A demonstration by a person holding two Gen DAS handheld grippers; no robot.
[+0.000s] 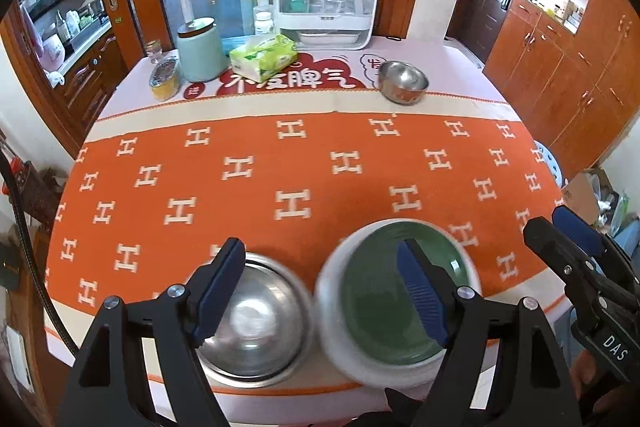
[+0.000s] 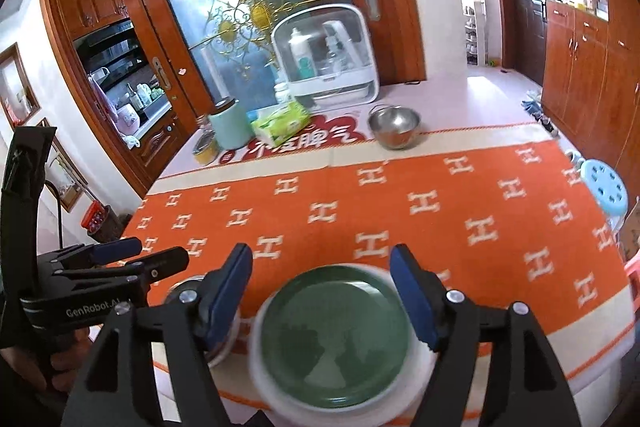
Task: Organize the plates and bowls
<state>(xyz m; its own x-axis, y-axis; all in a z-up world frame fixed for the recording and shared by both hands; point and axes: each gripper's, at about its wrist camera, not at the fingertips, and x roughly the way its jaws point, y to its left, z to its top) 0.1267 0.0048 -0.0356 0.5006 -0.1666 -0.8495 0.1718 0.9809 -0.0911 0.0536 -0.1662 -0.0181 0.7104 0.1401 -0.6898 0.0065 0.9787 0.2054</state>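
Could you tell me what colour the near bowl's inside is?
Dark green, clearest in the right wrist view: bowl.

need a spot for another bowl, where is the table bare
Bare: the orange cloth between the far steel bowl and the near steel bowl and green plate. Crowded: the far left, around the canister and tissue pack.

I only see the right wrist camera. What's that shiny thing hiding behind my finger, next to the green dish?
Observer: It's a steel bowl. It is empty and stands just left of the green dish near the table's edge.
Operator: Is the other gripper holding it?
Observer: No. The left gripper is open, and there is nothing gripped between its fingers.
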